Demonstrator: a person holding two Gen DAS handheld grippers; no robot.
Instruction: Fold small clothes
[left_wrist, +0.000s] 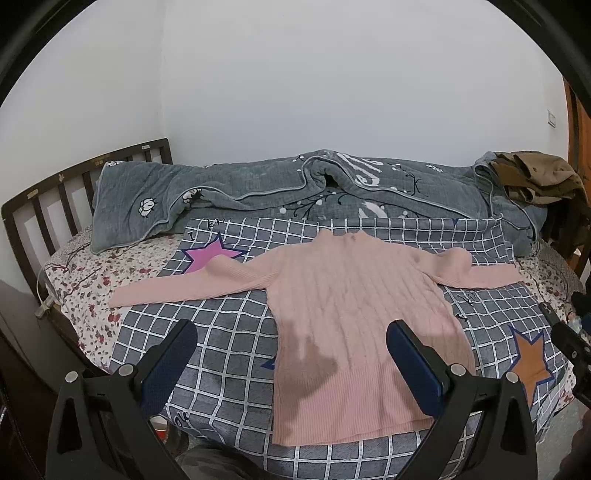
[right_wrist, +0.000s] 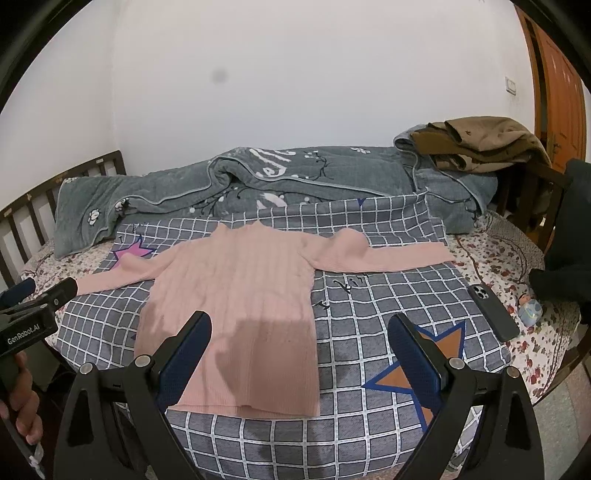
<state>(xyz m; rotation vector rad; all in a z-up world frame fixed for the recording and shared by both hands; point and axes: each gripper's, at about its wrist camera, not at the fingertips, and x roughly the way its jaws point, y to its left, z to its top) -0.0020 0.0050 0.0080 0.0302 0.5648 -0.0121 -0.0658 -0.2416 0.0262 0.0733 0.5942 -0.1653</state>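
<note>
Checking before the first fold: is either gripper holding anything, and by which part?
Nothing held. Left gripper and right gripper are open above the flat pink sweater.

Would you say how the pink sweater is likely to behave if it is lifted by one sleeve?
The pink sweater is a ribbed knit lying flat, so it will probably hang limp and stretch. Pinched at the left sleeve, the body would likely drag over the checked blanket, bunching rather than sliding.

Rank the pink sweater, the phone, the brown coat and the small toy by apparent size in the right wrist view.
1. pink sweater
2. brown coat, though it lies farther back, so it may be understated
3. phone
4. small toy
</note>
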